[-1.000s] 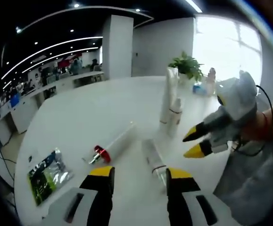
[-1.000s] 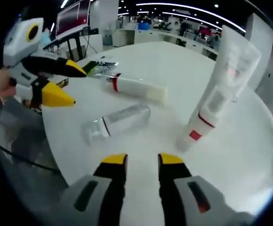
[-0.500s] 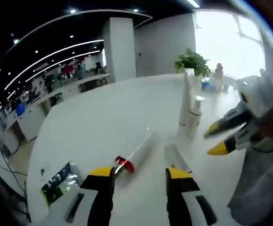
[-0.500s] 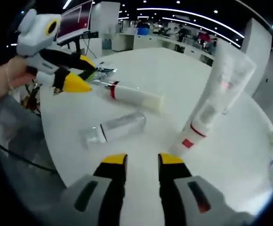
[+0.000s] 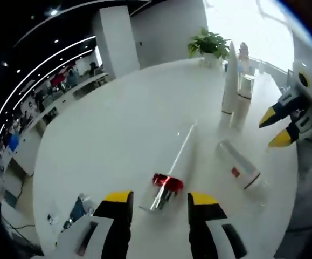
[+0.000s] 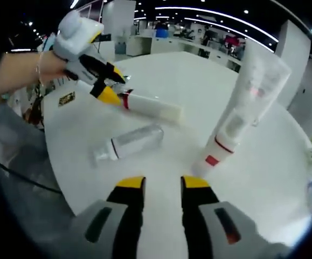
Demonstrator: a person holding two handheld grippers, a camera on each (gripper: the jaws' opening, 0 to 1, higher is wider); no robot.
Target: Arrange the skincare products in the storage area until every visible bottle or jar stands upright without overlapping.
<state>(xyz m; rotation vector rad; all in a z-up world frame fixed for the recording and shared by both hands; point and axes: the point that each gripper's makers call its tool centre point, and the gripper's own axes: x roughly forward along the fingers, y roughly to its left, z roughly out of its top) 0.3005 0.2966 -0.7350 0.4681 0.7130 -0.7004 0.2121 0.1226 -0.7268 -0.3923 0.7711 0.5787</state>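
Note:
A white tube with a red band [image 5: 173, 164] lies on the round white table [image 5: 112, 113]. Its cap end sits between the jaws of my left gripper [image 5: 157, 200], which is open. The right gripper view shows the same: left gripper [image 6: 112, 86] open at the tube [image 6: 153, 108]. A clear bottle [image 5: 239, 164] lies on its side beside the tube, also seen as the clear bottle [image 6: 129, 141]. A tall white tube [image 6: 255, 86] and a shorter bottle [image 6: 217, 145] stand upright together. My right gripper [image 6: 163, 186] hovers open and holds nothing, short of the clear bottle.
A foil packet [image 5: 79, 210] lies near the table edge by my left gripper. A potted plant [image 5: 208, 42] stands at the far side of the table. Office desks and screens fill the background beyond the table. A person's arm [image 6: 21, 73] holds the left gripper.
My left gripper has moved forward onto the red-banded tube, so its cap end now lies between the open jaws. The right gripper has stayed nearly still.

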